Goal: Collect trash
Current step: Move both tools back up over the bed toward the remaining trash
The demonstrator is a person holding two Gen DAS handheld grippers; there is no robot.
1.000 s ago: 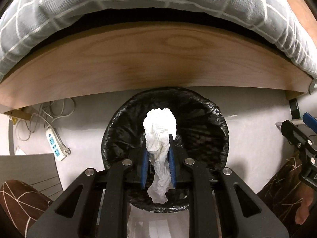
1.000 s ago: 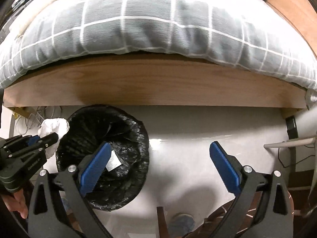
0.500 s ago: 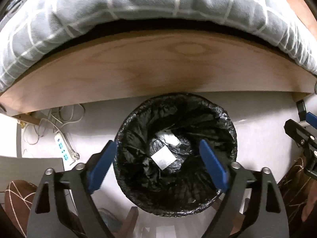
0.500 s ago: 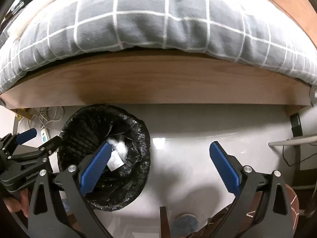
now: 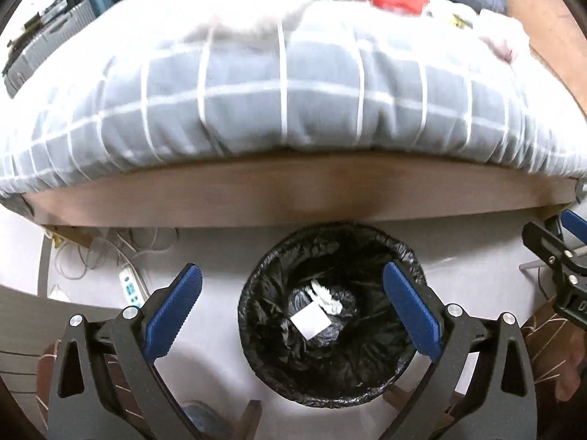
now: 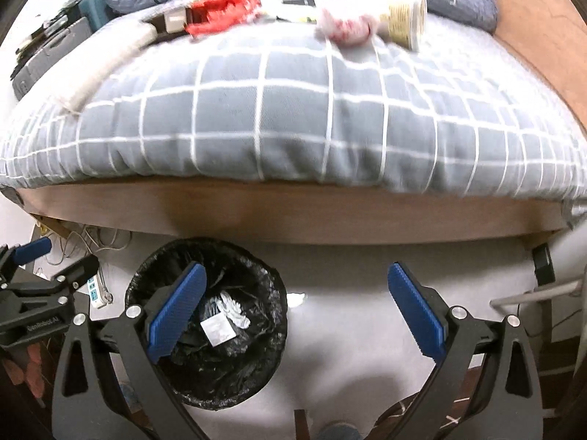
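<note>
— What's the room like from where you stand?

— Pale floor (image 5: 477, 293), and a bed with a wooden frame (image 5: 293, 198) running across in front of me, a grey checked duvet (image 5: 286, 110) hanging over its edge. A white power strip (image 5: 129, 286) and loose cables lie on the floor under the left end of the bed.

— And the bin?

— The bin (image 5: 330, 385), lined with a black bag, stands on the floor just in front of the bed frame. A crumpled white tissue (image 5: 324, 295) lies at the bottom, with a small flat white square of paper (image 5: 310, 321) beside it.

— What are your tongs doing?

— My left gripper (image 5: 291, 315) hangs over the bin; its jaws have just been opening and now stand spread wide with nothing between them. My right gripper (image 6: 297, 315) is spread wide too and holds nothing. It hangs over bare floor to the right of the bin, with its left blue pad (image 6: 178, 311) in front of the bin's mouth.

— Anything left on the bed?

— A red object (image 6: 220, 9), a pinkish-white wad (image 6: 345, 24) and a gold can (image 6: 407, 18) lie on top of the duvet, all blurred.
</note>
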